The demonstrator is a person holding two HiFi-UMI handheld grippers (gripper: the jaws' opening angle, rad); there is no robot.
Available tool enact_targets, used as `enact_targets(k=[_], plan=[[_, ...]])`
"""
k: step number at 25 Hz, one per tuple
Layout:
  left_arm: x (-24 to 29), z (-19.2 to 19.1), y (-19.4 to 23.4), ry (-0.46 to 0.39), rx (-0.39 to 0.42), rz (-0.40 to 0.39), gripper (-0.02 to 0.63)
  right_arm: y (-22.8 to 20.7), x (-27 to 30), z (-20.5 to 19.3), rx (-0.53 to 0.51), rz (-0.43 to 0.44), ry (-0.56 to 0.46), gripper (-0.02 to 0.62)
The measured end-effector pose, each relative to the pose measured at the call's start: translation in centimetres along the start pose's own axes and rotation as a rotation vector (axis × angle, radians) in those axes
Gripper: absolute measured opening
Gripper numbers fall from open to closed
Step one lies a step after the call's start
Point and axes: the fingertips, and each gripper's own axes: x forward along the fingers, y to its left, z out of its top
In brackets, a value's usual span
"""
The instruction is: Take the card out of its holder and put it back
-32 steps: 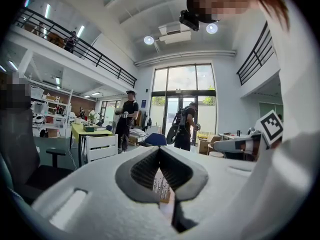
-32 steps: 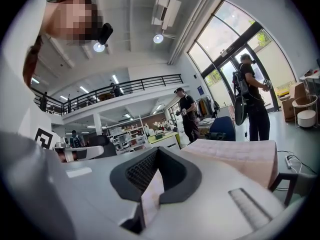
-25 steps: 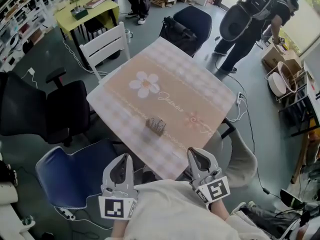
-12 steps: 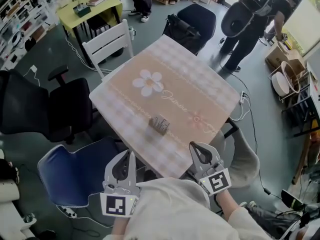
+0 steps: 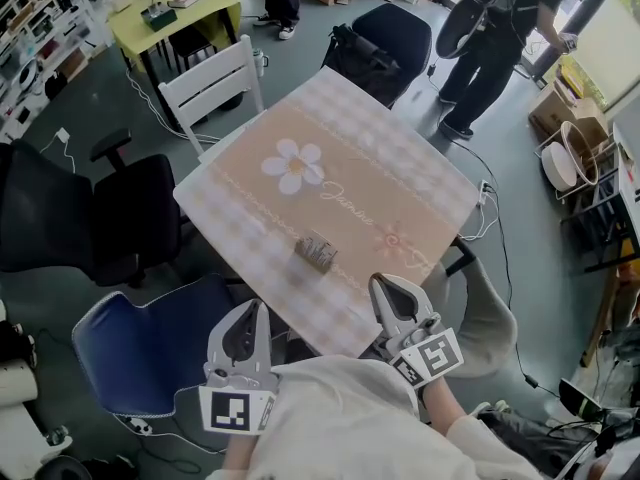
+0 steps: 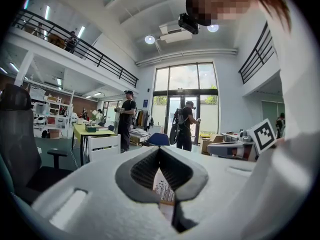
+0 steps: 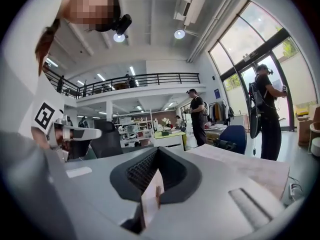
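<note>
Both the left gripper (image 5: 246, 320) and the right gripper (image 5: 390, 293) were closed tight and empty, held back by the person's chest at the table's (image 5: 400, 188) near edge, since the holder (image 5: 315, 252), card presumably inside, stood well ahead between them, not yet reached.

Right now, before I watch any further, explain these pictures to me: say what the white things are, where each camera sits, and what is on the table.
There is no robot here. A person holds a gripping tool in each hand, the left tool and the right tool. The head view comes from a camera on the person's head, looking steeply down. The two gripper views come from cameras riding on each tool, looking along its jaws. On the checked table lies one small thing, the card holder. Both tools are closed and short of the holder, gripping nothing that I can make out.
</note>
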Motion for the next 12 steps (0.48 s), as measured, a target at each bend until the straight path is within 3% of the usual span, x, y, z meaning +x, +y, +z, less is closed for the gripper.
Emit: enact_targets(k=[5, 7, 12], plan=[[0.5, -0.4, 0.4, 0.009, -0.010, 0.003, -0.002, -2.0, 2.4, 0.5, 0.004, -0.019, 0.002, 0.005], [0.7, -0.4, 0.5, 0.013, -0.013, 0.005, -0.002, -2.5, 3.5, 0.7, 0.001, -0.008, 0.005, 0.067], [1.1, -0.4, 0.9, 0.020, -0.019, 0.021, -0.002, -3.1, 6.6, -0.9, 0.008, 0.043, 0.056, 0.117]])
